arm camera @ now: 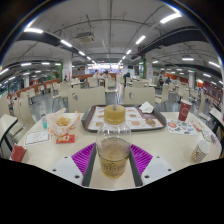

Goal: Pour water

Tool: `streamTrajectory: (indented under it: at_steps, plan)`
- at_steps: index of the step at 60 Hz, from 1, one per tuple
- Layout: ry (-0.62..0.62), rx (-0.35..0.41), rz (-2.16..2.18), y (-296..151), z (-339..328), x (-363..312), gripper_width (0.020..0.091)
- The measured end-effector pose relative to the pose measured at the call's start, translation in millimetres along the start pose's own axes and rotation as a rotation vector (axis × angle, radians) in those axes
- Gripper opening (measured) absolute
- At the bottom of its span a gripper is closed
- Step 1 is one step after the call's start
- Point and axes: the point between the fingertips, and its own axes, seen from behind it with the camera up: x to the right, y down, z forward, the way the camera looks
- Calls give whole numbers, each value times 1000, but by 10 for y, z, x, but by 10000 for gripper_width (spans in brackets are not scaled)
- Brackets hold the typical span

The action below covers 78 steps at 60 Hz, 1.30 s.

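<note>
gripper-mounted view, facing forward, close over table [170, 150]

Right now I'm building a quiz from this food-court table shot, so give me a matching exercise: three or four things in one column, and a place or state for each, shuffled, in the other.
Things
1. Clear cup
2. Tray
3. Red box
4. Gripper

Places or states
A. beyond the fingers, mid-table, with food on it
B. between the two purple pads, holding yellowish liquid
C. fingers at either side of the cup
D. standing upright to the right of the tray

Pairs: 1-B, 2-A, 3-D, 4-C
</note>
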Motion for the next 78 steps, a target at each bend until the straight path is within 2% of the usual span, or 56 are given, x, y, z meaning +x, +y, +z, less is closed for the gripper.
streamTrajectory:
  at_steps: [3, 10, 11, 15, 16, 24, 30, 41, 49, 57, 65, 72, 78]
  plan:
    - [11, 23, -12, -34, 34, 27, 507]
    - [-6, 46, -26, -57, 62, 6, 459]
    - [-7, 49, -29, -62, 62, 3, 428]
    - [-8, 45, -47, -49, 55, 0, 394]
    - [-11, 45, -53, -51, 56, -8, 367]
    - [-36, 30, -61, -80, 2, -25, 366]
    - [-82, 53, 24, -369, -170, 5, 366]
    - [-277, 85, 477, -1114, -584, 304, 366]
    - [-433, 53, 935, -1480, -864, 766, 365]
    - [-533, -1, 1388, -1406, -876, 1399, 363]
    - [-550, -56, 1789, -995, -755, 1971, 364]
    - [-541, -90, 2003, -624, -583, 2179, 362]
    - [-542, -141, 2018, -466, -713, 2168, 364]
